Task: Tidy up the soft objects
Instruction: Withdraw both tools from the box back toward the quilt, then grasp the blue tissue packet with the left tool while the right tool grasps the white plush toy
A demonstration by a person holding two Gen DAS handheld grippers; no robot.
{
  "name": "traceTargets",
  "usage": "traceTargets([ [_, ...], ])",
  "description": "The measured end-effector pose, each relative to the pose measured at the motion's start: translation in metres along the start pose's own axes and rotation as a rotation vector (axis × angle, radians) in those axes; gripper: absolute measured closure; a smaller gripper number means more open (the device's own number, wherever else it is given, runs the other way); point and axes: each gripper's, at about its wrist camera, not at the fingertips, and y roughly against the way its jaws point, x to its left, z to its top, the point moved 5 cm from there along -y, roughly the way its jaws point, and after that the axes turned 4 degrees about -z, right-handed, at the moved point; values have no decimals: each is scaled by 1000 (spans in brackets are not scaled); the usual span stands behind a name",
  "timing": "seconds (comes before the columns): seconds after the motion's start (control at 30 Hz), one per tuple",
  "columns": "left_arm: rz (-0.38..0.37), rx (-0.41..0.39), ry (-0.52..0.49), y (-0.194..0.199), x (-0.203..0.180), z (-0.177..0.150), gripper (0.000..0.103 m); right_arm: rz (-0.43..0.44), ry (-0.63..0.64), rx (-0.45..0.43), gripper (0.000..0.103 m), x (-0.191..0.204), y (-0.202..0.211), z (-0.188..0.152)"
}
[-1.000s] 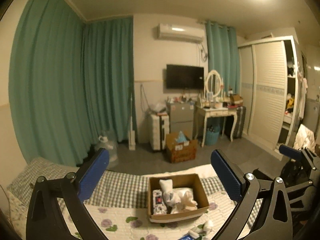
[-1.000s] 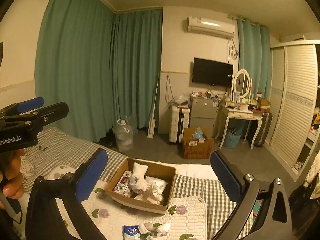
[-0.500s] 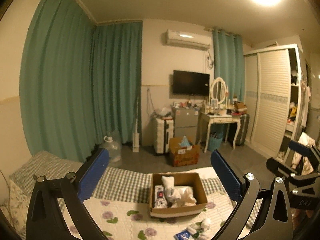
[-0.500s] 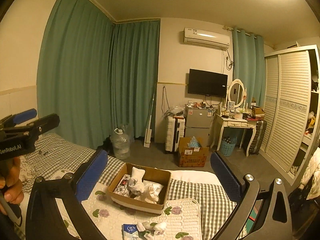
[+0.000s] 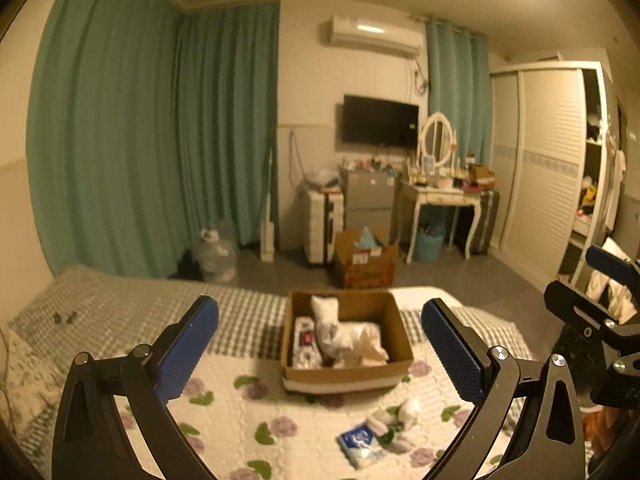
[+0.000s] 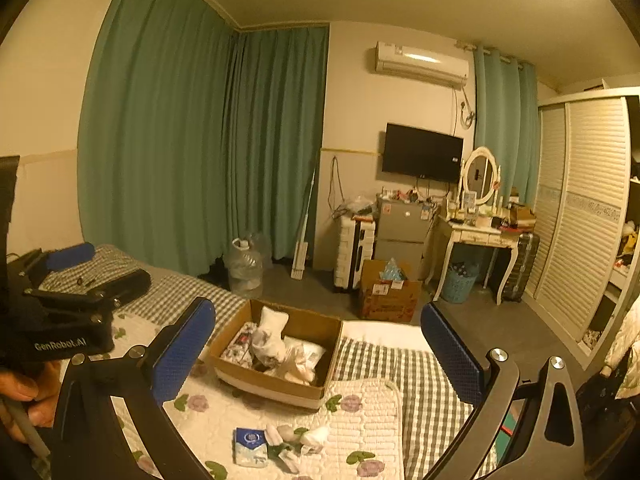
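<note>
An open cardboard box [image 5: 384, 372] [image 6: 276, 386] sits on the flowered bed pad and holds white soft items and small packets. In front of it lie a blue-white packet [image 5: 358, 442] [image 6: 250, 446] and small white rolled socks [image 5: 398, 416] [image 6: 304, 438]. My left gripper [image 5: 320, 344] is open and empty, held above the bed in front of the box. My right gripper [image 6: 318, 346] is open and empty, also above the bed. The right gripper shows at the right edge of the left wrist view [image 5: 600, 312]; the left one shows at the left of the right wrist view [image 6: 68, 300].
The bed has a checked cover [image 6: 432, 380] and a flowered pad [image 5: 224, 416]. Beyond the foot are a brown carton [image 6: 388, 292], a water jug [image 6: 244, 264], a suitcase, a dressing table [image 6: 476, 236] and a wardrobe [image 6: 580, 208]. Green curtains cover the left wall.
Both grippers have tilted down and moved slightly, so the box and the loose items sit higher and fuller in both views. Both stay open and empty.
</note>
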Motion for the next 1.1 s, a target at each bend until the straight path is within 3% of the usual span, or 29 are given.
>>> traceTargets([
  [0.43, 17, 172, 19, -53, -2, -61, 0, 43, -6, 154, 0, -8, -57, -63],
  [0.67, 25, 265, 10, -81, 2, -94, 2, 110, 45, 302, 2, 3, -98, -117],
  [0.73, 28, 302, 14, -90, 4, -107, 7, 124, 55, 346, 6, 9, -108, -134],
  [0.9, 28, 388, 24, -109, 9, -135, 14, 155, 72, 495, 28, 16, -142, -190],
  [1.1, 27, 458, 16, -125, 9, -164, 14, 187, 104, 642, 39, 27, -177, -252],
])
